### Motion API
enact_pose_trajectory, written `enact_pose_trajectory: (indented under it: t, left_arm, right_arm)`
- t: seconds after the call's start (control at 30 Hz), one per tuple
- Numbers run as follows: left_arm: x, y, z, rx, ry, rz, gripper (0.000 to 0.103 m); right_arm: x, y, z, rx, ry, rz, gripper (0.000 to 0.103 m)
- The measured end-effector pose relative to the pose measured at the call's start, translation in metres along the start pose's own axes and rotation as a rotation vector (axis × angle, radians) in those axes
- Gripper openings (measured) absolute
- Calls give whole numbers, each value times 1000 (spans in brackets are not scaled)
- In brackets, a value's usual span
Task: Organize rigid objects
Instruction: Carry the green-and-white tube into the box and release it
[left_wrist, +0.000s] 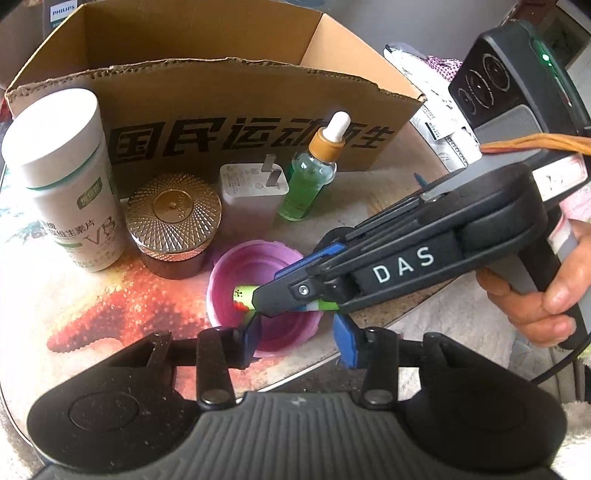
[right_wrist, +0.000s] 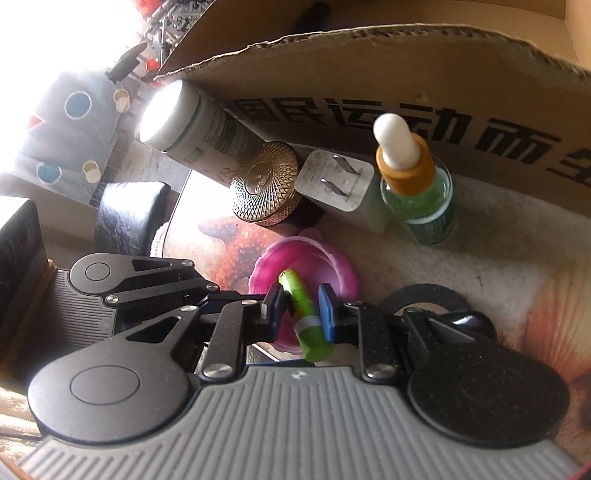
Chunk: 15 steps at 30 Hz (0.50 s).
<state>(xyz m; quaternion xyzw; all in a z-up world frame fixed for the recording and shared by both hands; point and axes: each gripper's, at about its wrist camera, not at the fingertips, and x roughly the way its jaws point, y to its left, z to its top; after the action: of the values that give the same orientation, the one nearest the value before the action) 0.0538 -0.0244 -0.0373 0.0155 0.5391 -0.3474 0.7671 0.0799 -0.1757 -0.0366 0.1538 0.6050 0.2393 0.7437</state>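
Left wrist view shows our left gripper (left_wrist: 297, 341) clamped across the near rim of the pink scalloped plastic cup (left_wrist: 225, 273), one blue pad inside the cup and one outside. Our right gripper (right_wrist: 298, 308) reaches in from the right, pinching a green lip-balm tube (right_wrist: 301, 314) whose far end dips into that cup. Beyond the cup, along the brown cardboard box (left_wrist: 221, 99), we see from left to right a white vitamin bottle (left_wrist: 70, 177), a dark jar with a gold lid (left_wrist: 173, 221), a white charger plug (left_wrist: 251, 199) and a green dropper bottle (left_wrist: 310, 177) on the starfish-printed counter (left_wrist: 103, 306).
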Motion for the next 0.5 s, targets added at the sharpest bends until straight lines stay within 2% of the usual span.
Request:
enact_pose_trajectory:
  t: [0.07, 0.2, 0.33, 0.5]
  left_arm:
    - [0, 3, 1, -14, 0, -17, 48]
    - [1, 11, 2, -57, -1, -44, 49]
    - [2, 20, 1, -114, -12, -78, 52]
    - [0, 19, 0, -106, -27, -58, 50]
  right_arm:
    - [2, 4, 3, -6, 13, -8, 21]
    - [3, 4, 8, 3, 28, -12, 21]
    - [5, -5, 12, 68, 54, 32, 21]
    - [6, -11, 12, 105, 74, 62, 21]
